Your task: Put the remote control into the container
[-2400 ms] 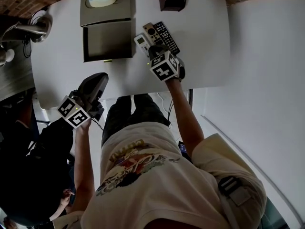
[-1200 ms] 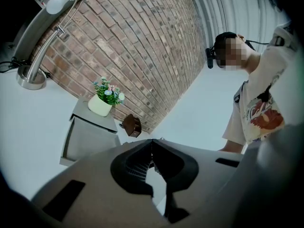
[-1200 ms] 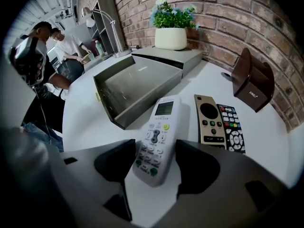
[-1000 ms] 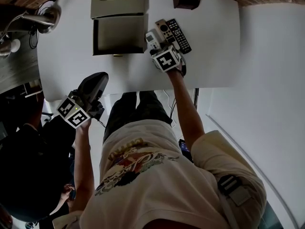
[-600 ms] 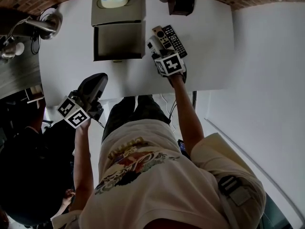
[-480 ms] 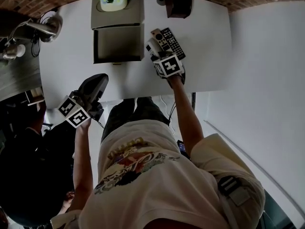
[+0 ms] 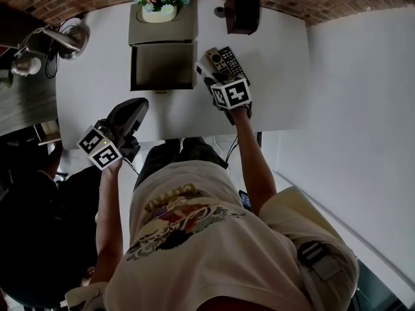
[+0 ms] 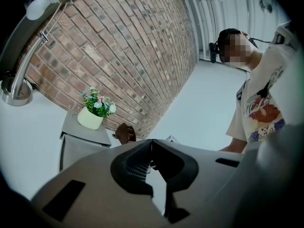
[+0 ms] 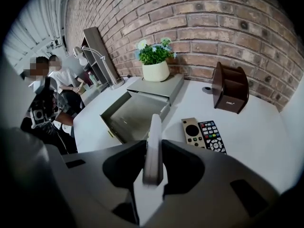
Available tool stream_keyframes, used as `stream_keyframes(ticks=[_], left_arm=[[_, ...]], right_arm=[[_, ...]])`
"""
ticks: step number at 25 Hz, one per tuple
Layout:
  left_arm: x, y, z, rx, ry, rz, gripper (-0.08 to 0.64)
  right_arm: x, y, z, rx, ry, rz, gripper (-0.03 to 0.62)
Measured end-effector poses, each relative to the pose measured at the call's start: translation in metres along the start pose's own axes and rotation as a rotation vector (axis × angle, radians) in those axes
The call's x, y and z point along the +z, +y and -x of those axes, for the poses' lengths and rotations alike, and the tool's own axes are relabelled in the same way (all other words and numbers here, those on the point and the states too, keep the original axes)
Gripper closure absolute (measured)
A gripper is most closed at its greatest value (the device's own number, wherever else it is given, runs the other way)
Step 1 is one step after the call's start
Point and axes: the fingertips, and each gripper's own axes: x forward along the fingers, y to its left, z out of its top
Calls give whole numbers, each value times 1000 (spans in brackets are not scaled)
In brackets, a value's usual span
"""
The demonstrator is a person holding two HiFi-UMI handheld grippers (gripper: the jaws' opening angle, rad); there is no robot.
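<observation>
Remote [image 9: 153, 146] edge-on, face unseen; container [image 9: 130, 118] near edge hidden.

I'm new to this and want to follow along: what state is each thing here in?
Grey metal drawer: pulled open, empty.
Slim white remote control: held on edge, clamped.
Right gripper: jaws have just been closing, shut on that remote.
Left gripper: shut, empty.
Beige remote with round pad: lying flat on the white table.
Black many-button remote: lying flat beside it.
</observation>
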Motion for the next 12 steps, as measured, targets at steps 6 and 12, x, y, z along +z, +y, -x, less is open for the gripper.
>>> stream_keyframes(ticks=[6, 12], left_arm=[[0, 8, 12, 25, -26, 9, 554], [5, 20, 37, 68, -62, 11, 555]], right_arm=[[29, 21, -6, 52, -31, 32, 485], [46, 55, -30, 114, 11, 108, 484]])
